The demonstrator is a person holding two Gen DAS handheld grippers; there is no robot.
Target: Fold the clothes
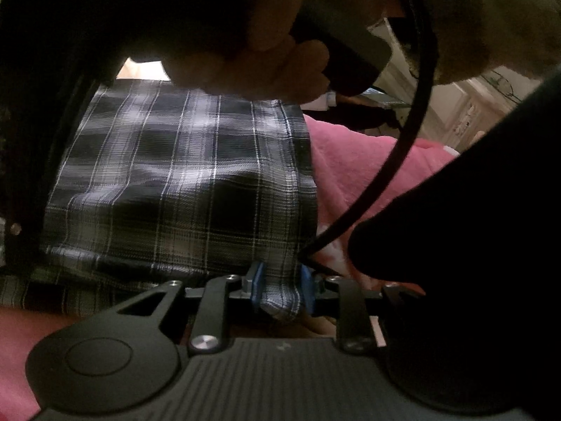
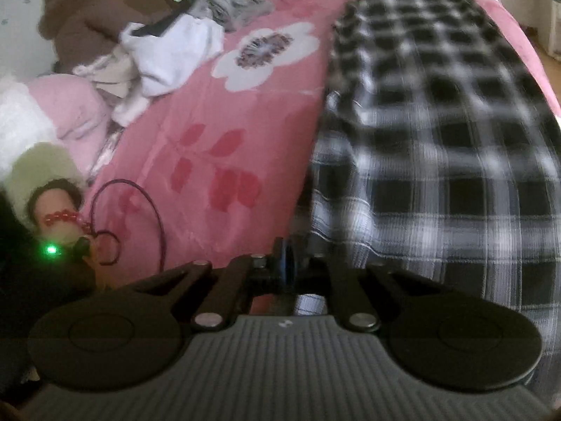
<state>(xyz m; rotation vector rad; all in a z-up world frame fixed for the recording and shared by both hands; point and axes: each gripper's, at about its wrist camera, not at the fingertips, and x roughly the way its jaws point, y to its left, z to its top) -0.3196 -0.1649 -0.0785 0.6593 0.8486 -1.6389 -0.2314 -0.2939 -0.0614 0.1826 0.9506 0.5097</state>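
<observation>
A black-and-white plaid garment (image 1: 182, 175) lies spread on a pink bedspread (image 1: 368, 161). My left gripper (image 1: 280, 291) is shut on a bunched corner of it, which shows between the blue pads (image 1: 257, 282). Above its far edge a hand (image 1: 266, 52) holds the other gripper's dark body (image 1: 343, 45). In the right wrist view the plaid garment (image 2: 438, 140) stretches away, blurred by motion. My right gripper (image 2: 287, 266) has its pads pressed together at the garment's near left edge, and plaid cloth shows just beneath the fingers.
A black cable (image 1: 410, 133) arcs across the left wrist view. On the flowered pink bedspread (image 2: 217, 133) a pile of white and grey clothes (image 2: 168, 49) lies at the far left. A wrist with a red bead bracelet (image 2: 61, 217) and a green light (image 2: 51, 249) are at the left edge.
</observation>
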